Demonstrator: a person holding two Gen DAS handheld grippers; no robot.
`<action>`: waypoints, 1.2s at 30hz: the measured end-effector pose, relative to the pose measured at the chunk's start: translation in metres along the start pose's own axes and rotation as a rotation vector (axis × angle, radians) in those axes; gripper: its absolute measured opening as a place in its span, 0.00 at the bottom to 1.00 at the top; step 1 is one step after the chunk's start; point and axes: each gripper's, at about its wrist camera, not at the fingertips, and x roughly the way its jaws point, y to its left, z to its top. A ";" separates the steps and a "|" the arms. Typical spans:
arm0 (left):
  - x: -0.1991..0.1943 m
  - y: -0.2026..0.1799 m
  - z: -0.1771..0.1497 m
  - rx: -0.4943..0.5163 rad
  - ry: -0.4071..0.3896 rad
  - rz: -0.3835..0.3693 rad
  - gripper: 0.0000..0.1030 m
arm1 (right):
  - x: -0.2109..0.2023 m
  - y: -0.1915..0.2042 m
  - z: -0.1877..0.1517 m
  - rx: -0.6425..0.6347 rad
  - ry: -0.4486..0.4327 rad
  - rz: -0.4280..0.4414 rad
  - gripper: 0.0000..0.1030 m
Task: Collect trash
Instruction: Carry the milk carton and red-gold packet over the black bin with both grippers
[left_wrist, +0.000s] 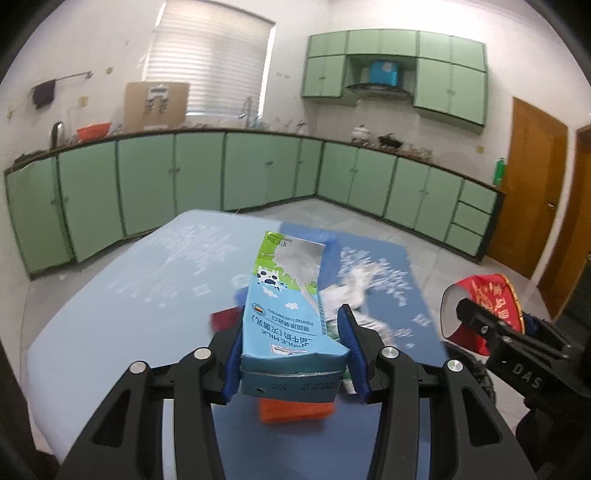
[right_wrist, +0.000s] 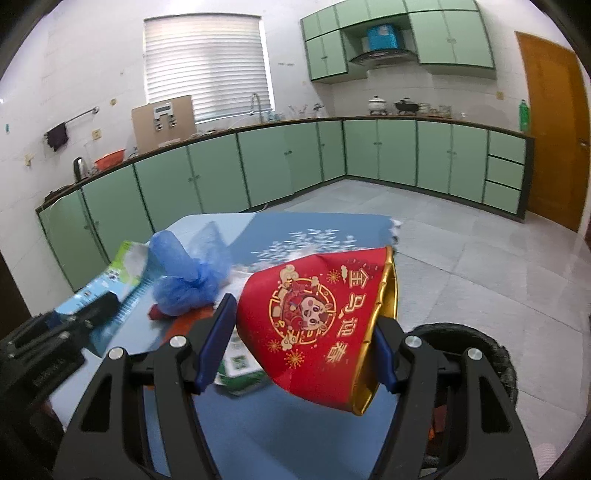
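My left gripper (left_wrist: 291, 339) is shut on a blue and green milk carton (left_wrist: 288, 306), held above the table with its torn top pointing away. My right gripper (right_wrist: 306, 332) is shut on a red paper cup with gold trim (right_wrist: 314, 317), lying sideways between the blue pads. That red cup (left_wrist: 484, 302) and the right gripper also show at the right of the left wrist view. On the table lie a crumpled blue plastic bag (right_wrist: 188, 277), white crumpled paper (left_wrist: 351, 291), a red scrap (left_wrist: 223, 319) and an orange piece (left_wrist: 291, 410). The milk carton (right_wrist: 122, 280) appears at the left of the right wrist view.
The table has a light blue cover (left_wrist: 129, 280) and a darker blue patterned mat (right_wrist: 314, 232). A dark round bin (right_wrist: 480, 350) stands on the tiled floor at the table's right. Green cabinets (left_wrist: 207, 173) line the far walls; a wooden door (right_wrist: 554, 122) is at right.
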 end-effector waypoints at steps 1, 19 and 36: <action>-0.002 -0.006 0.001 0.007 -0.010 -0.014 0.45 | -0.003 -0.006 0.000 0.004 -0.005 -0.011 0.62; 0.028 -0.116 -0.006 0.167 0.044 -0.264 0.45 | -0.019 -0.120 -0.010 0.090 -0.047 -0.208 0.62; 0.106 -0.213 -0.006 0.218 0.086 -0.381 0.45 | 0.008 -0.202 -0.032 0.152 0.008 -0.326 0.62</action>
